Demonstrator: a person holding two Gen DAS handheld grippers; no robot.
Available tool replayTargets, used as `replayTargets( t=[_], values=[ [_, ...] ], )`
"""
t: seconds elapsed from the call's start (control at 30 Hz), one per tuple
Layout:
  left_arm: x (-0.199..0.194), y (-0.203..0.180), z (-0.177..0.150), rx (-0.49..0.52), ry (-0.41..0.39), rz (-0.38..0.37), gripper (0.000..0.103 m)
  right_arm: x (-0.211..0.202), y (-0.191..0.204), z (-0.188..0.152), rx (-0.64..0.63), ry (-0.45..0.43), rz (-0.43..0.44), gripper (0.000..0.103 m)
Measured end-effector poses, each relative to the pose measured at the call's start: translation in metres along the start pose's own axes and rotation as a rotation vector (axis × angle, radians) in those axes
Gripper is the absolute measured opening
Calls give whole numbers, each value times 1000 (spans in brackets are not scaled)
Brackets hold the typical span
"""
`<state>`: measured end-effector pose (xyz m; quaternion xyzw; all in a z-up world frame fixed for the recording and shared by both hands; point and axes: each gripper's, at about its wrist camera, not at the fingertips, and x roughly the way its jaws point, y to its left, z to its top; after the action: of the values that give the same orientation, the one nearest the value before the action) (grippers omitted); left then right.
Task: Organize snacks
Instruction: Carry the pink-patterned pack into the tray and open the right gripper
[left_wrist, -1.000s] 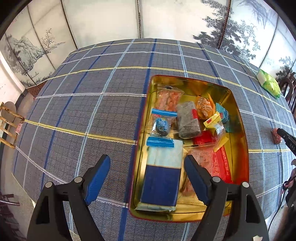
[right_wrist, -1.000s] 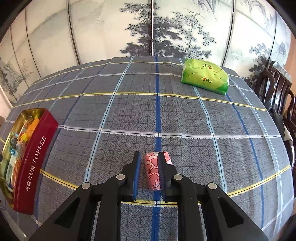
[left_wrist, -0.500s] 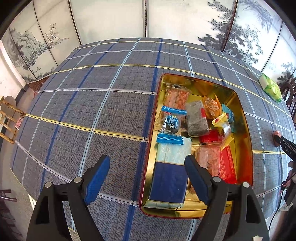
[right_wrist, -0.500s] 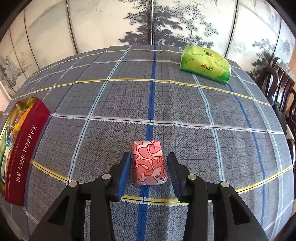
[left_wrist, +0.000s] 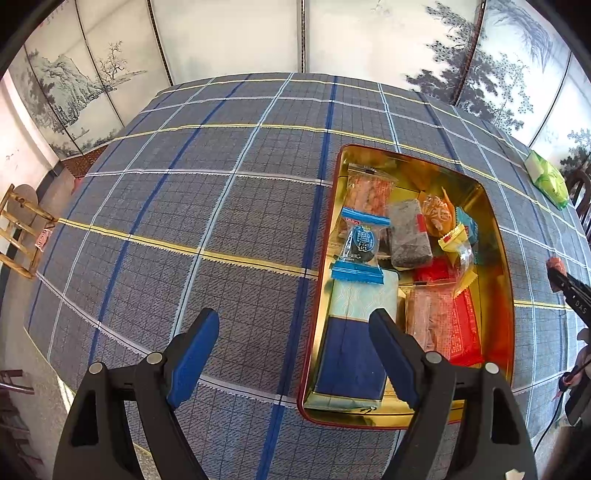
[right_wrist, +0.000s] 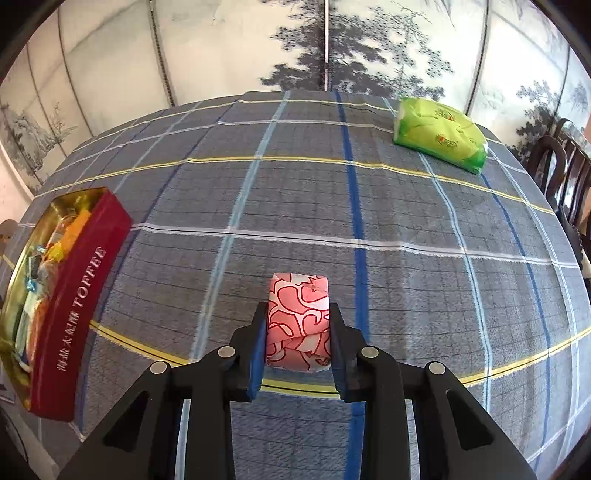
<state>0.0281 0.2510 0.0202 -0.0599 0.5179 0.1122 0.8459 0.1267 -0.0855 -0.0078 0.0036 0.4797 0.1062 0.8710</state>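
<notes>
- My right tool (right_wrist: 298, 338) was clamped on the pink-and-red wrapped snack (right_wrist: 299, 317), pads pressing its two long sides; its long axis ran straight away from me along the fingers.
- My left tool (left_wrist: 291, 354) gaped wide, holding nothing, above the near-left edge of the toffee tin (left_wrist: 504, 295) of snacks on the counter (left_wrist: 192, 206).
- Farther back lay a green packet (right_wrist: 439, 133).

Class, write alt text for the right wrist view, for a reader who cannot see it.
The right gripper is shut on a pink-and-red patterned snack above a grey plaid tablecloth. A red toffee tin of snacks sits at the left; a green packet lies far right.
</notes>
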Motion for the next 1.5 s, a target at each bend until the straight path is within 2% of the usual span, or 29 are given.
replayTargets(
  t=[0.3, 0.53, 0.63, 0.8, 1.0, 1.27, 1.5],
  values=[
    [-1, 14, -7, -24, 5, 34, 80, -34, 109, 26, -161, -76, 186, 30],
    [-2, 33, -13, -49, 10, 72, 81, -29, 183, 21, -278, -39, 287, 30],
    [-1, 40, -15, -60, 15, 83, 81, -20, 201, 16, -304, -8, 293, 31],
    [-1, 48, -18, -71, 19, 92, 81, -5, 214, 13, -314, 20, 287, 31],
    [-1, 53, -19, -82, 20, 94, 81, 2, 219, 22, -312, 6, 264, 30],
    [-3, 54, -23, -84, 22, 99, 81, 22, 214, 41, -246, 3, 222, 31],
    [-8, 49, -24, -79, 11, 106, 81, 27, 215, 42, -225, 34, 190, 32]
  ],
)
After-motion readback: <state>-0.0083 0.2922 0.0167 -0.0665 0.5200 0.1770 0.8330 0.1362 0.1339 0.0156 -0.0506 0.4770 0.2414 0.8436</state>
